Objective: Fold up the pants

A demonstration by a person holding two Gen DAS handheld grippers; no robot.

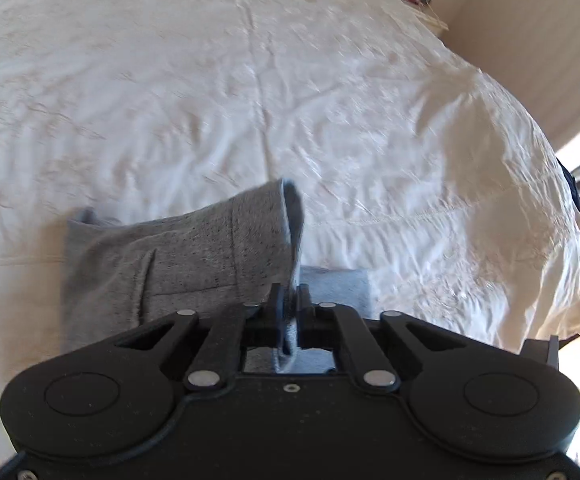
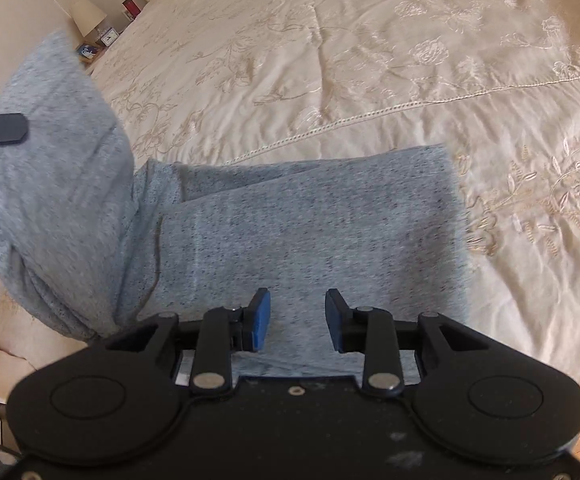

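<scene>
Left gripper [image 1: 289, 300]: fingers clamped on lifted edge of grey pants [image 1: 178, 256].
Right gripper [image 2: 298, 318]: fingers wide apart, hovering over pants [image 2: 310, 224] on bed [image 2: 370, 60].

The pants [image 2: 290, 232] are heathered grey knit, speckled with darker flecks. In the right wrist view they lie flat across the middle and lower centre of the frame, one layer over another, the far edge running toward the right. At the left of that frame a part rises in a tall, rumpled fold. In the left wrist view a lifted piece [image 1: 194, 252] with a stitched hem stands at lower centre
</scene>
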